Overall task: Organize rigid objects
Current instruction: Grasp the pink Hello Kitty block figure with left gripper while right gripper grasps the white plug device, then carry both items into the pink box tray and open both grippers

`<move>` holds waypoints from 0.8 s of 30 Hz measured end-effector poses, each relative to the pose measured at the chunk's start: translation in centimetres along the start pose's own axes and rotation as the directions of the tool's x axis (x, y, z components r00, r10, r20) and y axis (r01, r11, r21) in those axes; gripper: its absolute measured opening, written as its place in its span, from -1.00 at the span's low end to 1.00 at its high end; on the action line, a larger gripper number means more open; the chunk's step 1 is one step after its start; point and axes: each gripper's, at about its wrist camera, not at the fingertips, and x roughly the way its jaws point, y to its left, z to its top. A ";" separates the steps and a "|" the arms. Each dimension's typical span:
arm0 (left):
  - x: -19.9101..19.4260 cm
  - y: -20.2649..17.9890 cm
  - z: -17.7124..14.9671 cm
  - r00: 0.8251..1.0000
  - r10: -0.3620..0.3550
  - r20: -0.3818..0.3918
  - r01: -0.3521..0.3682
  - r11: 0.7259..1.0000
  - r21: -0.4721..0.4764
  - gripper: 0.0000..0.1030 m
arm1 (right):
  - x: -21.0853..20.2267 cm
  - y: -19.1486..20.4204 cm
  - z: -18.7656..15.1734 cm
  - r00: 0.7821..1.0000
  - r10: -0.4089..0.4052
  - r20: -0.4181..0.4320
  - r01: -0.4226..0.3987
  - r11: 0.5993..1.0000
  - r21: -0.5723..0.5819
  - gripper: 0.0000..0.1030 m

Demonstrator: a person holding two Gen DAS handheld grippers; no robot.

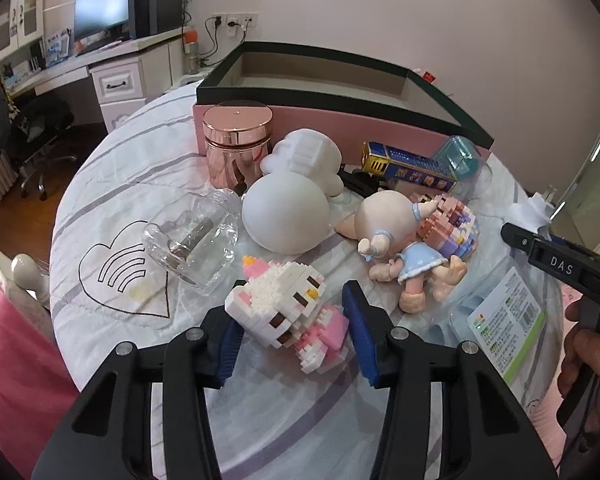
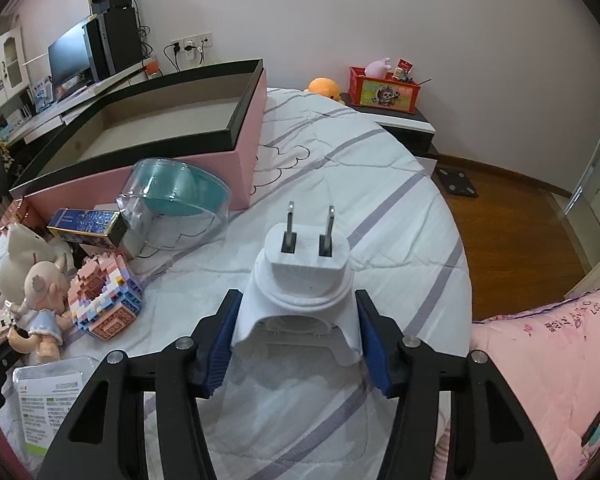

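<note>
The right gripper (image 2: 296,334) was clamped on the rigid plug adapter (image 2: 300,292), probably light; the left gripper (image 1: 288,320) stood apart around the fragile block cat (image 1: 288,308), box (image 1: 380,120) at 12 o'clock.

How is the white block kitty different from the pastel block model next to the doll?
The white block kitty is mostly white with pink trim; the pastel block model mixes pink, purple and blue. The kitty lies between the left gripper fingers, which are not closed on it; the pastel model lies against the doll. Both are brick-built toys on the bedspread.

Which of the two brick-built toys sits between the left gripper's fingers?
The white-and-pink brick cat does; the pink-and-purple brick model lies farther off, behind the blue-dressed doll.
</note>
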 end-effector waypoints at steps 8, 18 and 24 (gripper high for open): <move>-1.3 -0.1 -0.1 1.000 0.008 0.018 -0.008 1.000 0.024 -0.06 | -2.0 0.3 -0.2 0.998 0.054 0.021 -0.054 0.999 -0.001 0.09; -4.3 -0.5 2.5 0.995 0.043 0.091 -0.048 0.997 0.056 -0.06 | -4.2 1.1 1.4 0.992 0.119 0.046 -0.118 0.993 -0.021 0.07; -5.7 -0.9 4.1 0.992 0.022 0.128 -0.032 0.996 0.081 -0.06 | -5.1 1.5 2.0 0.983 0.174 0.054 -0.173 0.985 -0.020 0.07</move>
